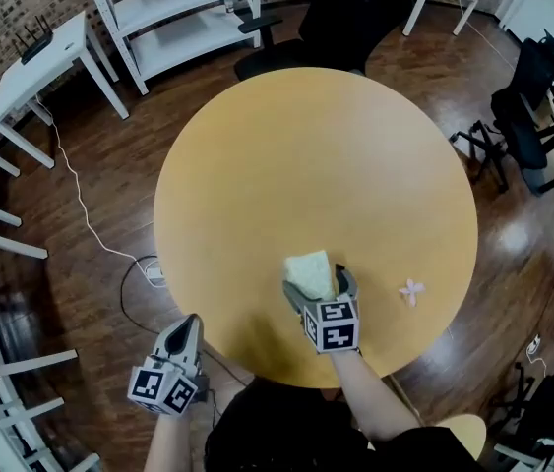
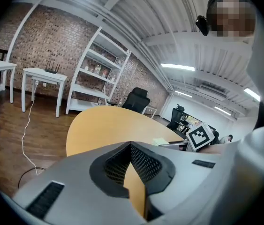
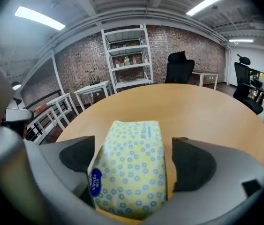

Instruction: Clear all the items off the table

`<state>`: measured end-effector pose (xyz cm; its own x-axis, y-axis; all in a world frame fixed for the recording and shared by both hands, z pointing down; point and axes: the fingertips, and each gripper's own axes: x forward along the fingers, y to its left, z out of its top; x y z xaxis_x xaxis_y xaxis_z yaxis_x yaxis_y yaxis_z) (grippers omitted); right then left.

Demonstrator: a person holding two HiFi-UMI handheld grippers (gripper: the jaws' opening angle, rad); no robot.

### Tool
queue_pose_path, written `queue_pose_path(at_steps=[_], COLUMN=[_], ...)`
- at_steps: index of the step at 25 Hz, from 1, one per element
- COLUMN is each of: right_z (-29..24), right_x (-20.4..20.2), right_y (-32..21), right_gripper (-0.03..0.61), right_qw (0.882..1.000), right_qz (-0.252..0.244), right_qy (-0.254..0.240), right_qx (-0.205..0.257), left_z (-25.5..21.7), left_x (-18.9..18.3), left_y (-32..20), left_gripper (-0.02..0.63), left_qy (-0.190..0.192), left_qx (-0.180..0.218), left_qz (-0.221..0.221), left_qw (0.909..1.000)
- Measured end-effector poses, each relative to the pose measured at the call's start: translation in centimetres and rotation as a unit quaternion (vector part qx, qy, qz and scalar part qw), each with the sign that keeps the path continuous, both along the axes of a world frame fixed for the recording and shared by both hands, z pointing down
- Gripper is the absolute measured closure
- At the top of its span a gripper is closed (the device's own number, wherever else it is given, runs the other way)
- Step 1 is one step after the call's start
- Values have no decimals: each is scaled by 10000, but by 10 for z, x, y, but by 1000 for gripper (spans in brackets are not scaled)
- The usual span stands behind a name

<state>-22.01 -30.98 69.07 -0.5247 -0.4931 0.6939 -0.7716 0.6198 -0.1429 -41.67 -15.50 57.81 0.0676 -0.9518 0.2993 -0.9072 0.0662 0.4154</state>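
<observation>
Soft rectangular tissue pack [image 3: 129,172], yellow with blue rings, lies on the round wooden surface [image 1: 306,165], ungripped between the wide-open jaws of the right gripper [image 1: 318,285]; the left gripper [image 1: 194,323] has its jaws closed, empty

**Item count.** One round table [image 1: 286,146]. On it are two items: one dotted tissue pack [image 1: 310,268] near the near edge and one small pink item [image 1: 411,290] near the right edge. Two grippers: left gripper [image 1: 192,323] and right gripper [image 1: 318,285]. Beyond the far edge: one black office chair [image 1: 340,13] and one white shelf unit [image 1: 173,13].
</observation>
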Motion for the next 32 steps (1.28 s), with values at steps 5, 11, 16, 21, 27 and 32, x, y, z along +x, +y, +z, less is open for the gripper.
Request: queue_pose_path(at_steps=[5,11,16,21,27,32], right_z=[29,33,37,27,-33,-79], right_x=[-9,-9,-8,-9,-19,-8], right_y=[5,7,4,10,14,18], right_gripper=[63,64,79,100,99,99], right_qw=[9980,9974,9971,9964,9987,9968], right_qz=[-66,-42,-72,-17,50,330], right_qy=[-23,56,178,156,-402,-704], right_qx=[-636,-716,-742,-829,-312,208], left_z=[14,14,8,-6,-26,-47], left_x=[18,21,14,-5,-24,-18], left_y=[-13,-18,-12,1,21,20], left_gripper=[623,623,623,623,623,623], left_qy=[196,303,308,179,60,-83], left_qx=[-76,-56,44,243,527,854], left_qz=[164,222,110,-46,-230,96], left_qw=[9996,9993,9995,9995,9983,9963])
